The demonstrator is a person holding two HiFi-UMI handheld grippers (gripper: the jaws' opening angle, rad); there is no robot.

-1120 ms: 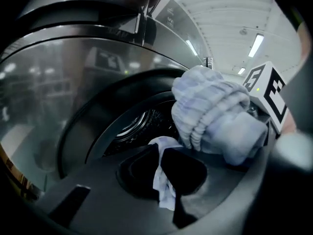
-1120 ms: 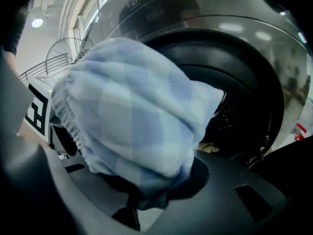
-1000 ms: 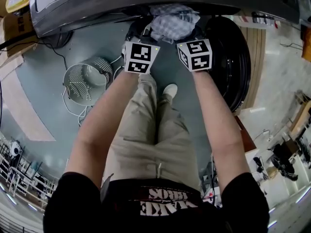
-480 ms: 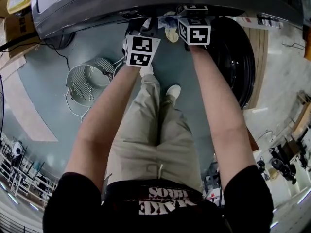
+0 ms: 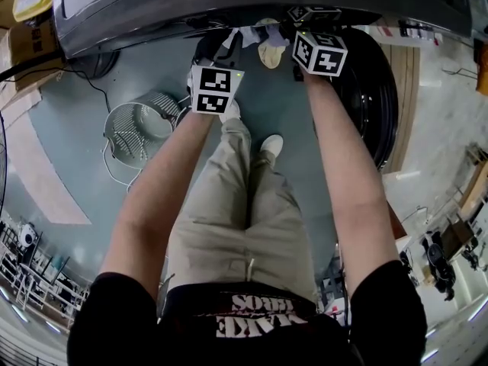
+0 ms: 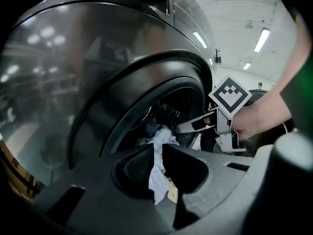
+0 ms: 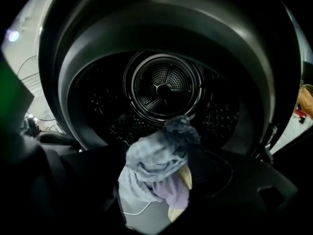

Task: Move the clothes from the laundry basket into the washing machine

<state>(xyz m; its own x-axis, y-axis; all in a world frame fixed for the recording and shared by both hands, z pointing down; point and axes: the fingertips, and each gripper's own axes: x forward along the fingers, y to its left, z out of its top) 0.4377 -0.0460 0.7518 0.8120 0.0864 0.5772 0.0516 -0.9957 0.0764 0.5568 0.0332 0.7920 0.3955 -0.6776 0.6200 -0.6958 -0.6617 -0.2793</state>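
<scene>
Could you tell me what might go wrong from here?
The right gripper, its jaws just opened wide, has the checked bundle loose between them, short of the drum: it may fall outside. The left gripper, jaws just easing open, pinches a white cloth that could drag back out.

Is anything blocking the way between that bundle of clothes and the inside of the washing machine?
Nothing visible does. The clothes hang right at the mouth of the drum, the door is swung wide open to the side, and the opening ahead looks clear.
</scene>
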